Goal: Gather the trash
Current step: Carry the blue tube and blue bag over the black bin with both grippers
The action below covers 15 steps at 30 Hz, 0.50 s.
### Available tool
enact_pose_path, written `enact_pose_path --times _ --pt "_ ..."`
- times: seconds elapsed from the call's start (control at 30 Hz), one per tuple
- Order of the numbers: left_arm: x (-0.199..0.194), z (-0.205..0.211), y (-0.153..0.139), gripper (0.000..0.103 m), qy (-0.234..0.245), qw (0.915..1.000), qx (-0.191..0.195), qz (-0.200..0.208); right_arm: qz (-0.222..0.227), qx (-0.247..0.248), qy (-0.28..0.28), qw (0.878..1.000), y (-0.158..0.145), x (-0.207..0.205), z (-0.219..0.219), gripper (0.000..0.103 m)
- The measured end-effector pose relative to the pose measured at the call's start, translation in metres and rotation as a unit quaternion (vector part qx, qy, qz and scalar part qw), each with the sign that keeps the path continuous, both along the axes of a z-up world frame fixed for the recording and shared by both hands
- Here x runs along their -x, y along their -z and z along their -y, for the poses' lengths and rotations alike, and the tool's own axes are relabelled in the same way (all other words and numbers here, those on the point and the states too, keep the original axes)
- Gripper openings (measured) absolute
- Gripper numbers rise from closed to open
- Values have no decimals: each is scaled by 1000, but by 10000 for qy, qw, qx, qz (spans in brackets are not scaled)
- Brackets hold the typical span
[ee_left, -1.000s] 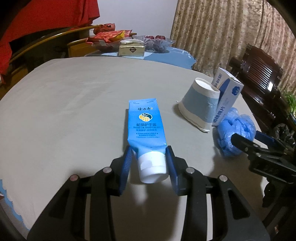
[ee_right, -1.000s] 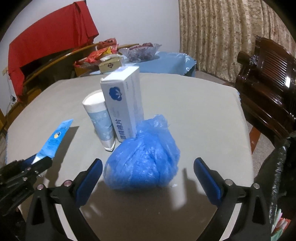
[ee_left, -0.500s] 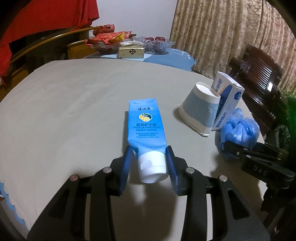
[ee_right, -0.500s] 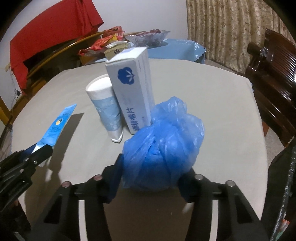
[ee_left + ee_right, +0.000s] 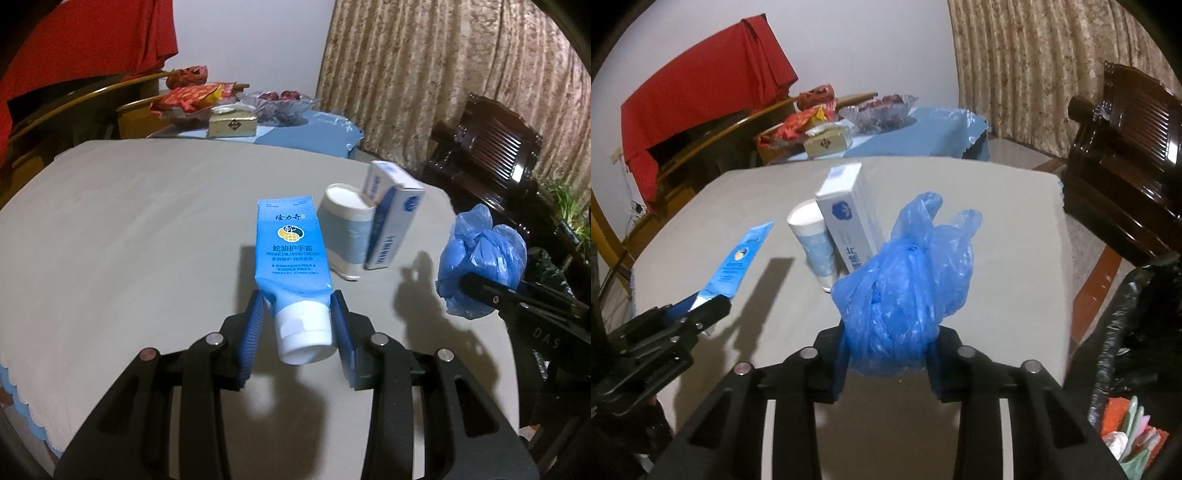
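Trash is partly gathered: left tongs [image 5: 297, 325] pinch a blue plastic hand-cream tube [image 5: 291, 254] at centre frame, and right tongs [image 5: 886, 354] are closing on a crumpled blue plastic bag [image 5: 905, 284]. A white paper cup [image 5: 812, 240] and white cardboard box [image 5: 849, 218] remain on the grey tabletop [image 5: 997, 229]; binning both held pieces looks still to do.

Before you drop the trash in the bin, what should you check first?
1. Hand cream tube pinched by left gripper: ok.
2. Blue plastic bag between right gripper fingers, closing on it: ok.
3. Both lifted off the table: ok.
4. Black bin bag within view on the right: ok.
5. Bin mouth open enough: cannot tell.
6. Paper cup and white box collected: not ok.
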<state>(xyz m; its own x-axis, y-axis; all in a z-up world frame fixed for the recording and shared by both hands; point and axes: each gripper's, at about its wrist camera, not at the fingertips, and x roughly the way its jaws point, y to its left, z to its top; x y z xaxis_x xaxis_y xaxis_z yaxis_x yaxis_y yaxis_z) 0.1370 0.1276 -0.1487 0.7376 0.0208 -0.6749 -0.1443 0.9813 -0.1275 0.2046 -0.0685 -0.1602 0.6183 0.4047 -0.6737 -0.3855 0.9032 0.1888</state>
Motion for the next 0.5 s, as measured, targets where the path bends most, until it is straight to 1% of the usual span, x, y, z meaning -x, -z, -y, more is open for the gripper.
enact_pose_path --times 0.2,0.5 --pt "7 14 -16 36 144 9997 39 197 208 -75 -13 9998 -17 12 9 34" --pt "17 43 -42 36 472 9977 23 494 526 -208 131 9983 -44 27 36 34"
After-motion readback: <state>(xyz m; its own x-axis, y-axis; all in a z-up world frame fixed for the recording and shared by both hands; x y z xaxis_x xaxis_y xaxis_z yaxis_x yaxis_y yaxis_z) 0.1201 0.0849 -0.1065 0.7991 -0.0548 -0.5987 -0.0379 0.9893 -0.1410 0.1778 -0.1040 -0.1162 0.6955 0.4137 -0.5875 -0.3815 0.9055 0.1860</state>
